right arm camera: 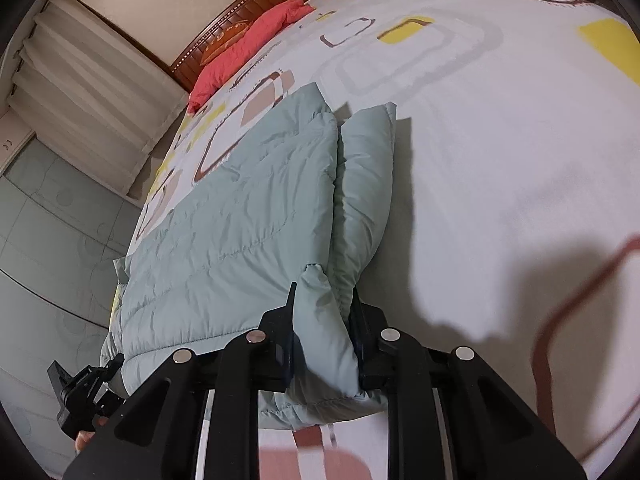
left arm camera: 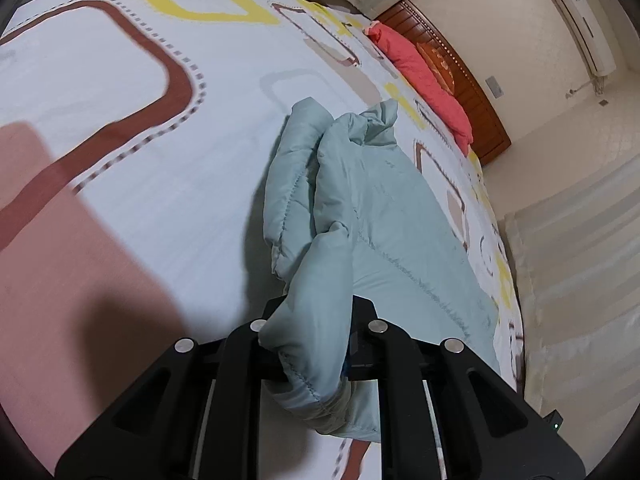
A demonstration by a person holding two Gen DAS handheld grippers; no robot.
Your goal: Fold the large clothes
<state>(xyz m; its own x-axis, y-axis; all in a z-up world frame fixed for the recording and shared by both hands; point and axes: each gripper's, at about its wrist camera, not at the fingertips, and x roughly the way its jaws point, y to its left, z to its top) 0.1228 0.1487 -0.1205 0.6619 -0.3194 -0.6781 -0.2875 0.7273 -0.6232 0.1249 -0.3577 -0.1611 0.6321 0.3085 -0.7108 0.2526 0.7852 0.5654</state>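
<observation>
A pale blue-green quilted garment (left arm camera: 372,208) lies partly folded on a bed with a white patterned sheet (left arm camera: 140,120). My left gripper (left arm camera: 316,320) is shut on a padded corner of it, lifted off the sheet. In the right wrist view the same garment (right arm camera: 240,232) lies flat with a folded edge standing along its right side. My right gripper (right arm camera: 324,308) is shut on another corner of it at the near edge. The left gripper (right arm camera: 86,394) also shows at the lower left of the right wrist view, at the garment's far corner.
A coral-red pillow (left arm camera: 424,76) lies against a dark wooden headboard (left arm camera: 468,92) at the bed's head. Pale curtains (right arm camera: 92,92) hang beside the bed. An air conditioner (left arm camera: 580,24) is on the wall. Bare patterned sheet (right arm camera: 500,140) lies beside the garment.
</observation>
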